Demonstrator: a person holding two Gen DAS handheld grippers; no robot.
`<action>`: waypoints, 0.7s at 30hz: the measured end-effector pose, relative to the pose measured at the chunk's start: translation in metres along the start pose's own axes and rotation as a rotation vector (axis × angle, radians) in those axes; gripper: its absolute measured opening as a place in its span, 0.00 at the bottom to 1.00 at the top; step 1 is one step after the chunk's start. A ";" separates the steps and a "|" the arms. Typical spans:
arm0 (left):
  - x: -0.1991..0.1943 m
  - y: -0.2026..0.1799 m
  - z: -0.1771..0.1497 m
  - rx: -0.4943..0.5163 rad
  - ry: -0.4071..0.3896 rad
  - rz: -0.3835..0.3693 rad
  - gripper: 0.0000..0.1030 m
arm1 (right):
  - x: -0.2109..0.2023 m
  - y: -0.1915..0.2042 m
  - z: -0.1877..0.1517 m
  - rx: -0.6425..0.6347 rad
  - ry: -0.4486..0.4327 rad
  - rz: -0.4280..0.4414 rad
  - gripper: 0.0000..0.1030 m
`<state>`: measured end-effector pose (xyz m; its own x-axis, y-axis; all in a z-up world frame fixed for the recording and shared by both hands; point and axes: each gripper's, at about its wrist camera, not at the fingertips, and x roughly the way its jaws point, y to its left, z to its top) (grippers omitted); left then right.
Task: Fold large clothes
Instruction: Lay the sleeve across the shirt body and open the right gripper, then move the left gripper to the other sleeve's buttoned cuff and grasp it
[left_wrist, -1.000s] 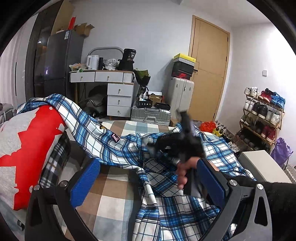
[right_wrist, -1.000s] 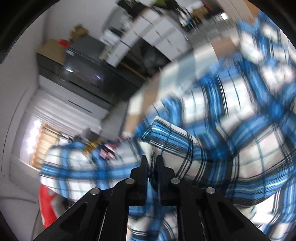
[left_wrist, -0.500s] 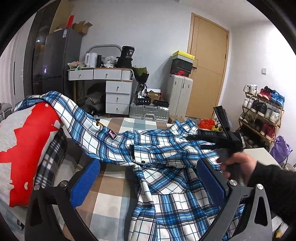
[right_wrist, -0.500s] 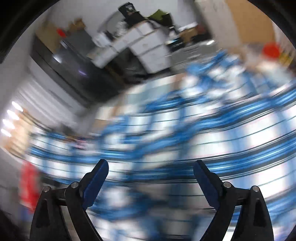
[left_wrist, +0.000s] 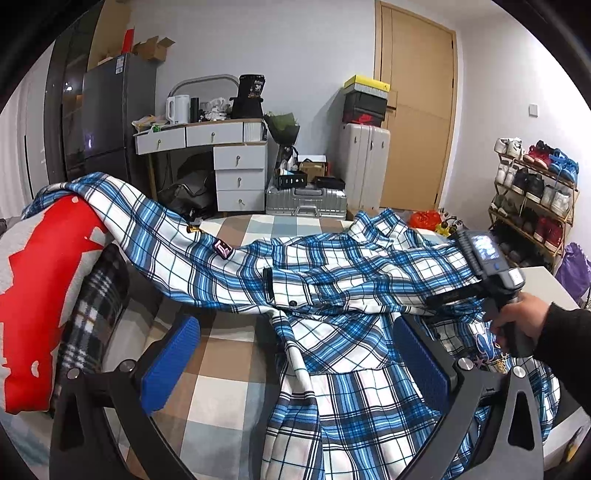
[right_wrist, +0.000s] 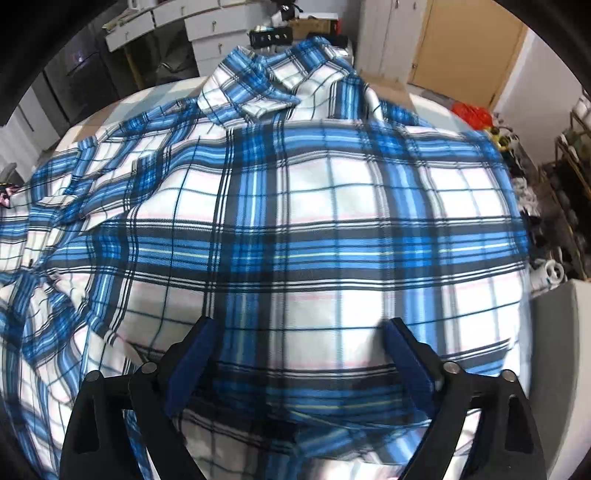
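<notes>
Across the bed (left_wrist: 236, 373) the plaid shirt (left_wrist: 332, 280) lies spread, one sleeve draped over the red pillow (left_wrist: 40, 280) at the left edge; left gripper (left_wrist: 295, 354) fingers apart, empty; right gripper (right_wrist: 299, 354) jaws closing slightly, wide above the cloth

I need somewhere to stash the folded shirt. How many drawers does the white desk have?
5 on the white wooden desk: two side by side under its top, three stacked below on the right. Clutter may hide others.
</notes>
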<state>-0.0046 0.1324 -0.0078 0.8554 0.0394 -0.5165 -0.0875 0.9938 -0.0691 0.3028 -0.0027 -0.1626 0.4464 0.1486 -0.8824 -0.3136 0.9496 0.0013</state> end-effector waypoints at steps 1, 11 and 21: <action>0.000 0.000 -0.001 0.000 0.004 0.000 0.99 | -0.006 -0.011 -0.001 0.015 -0.027 -0.003 0.88; 0.006 -0.010 -0.001 0.032 0.024 0.024 0.99 | 0.000 -0.070 -0.026 0.100 0.004 -0.032 0.92; 0.012 -0.015 -0.002 0.034 0.043 0.038 0.99 | -0.086 -0.044 -0.081 0.097 -0.283 0.103 0.91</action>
<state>0.0057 0.1178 -0.0148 0.8289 0.0734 -0.5546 -0.1015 0.9946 -0.0201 0.2103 -0.0795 -0.1250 0.6365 0.3034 -0.7090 -0.2936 0.9455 0.1411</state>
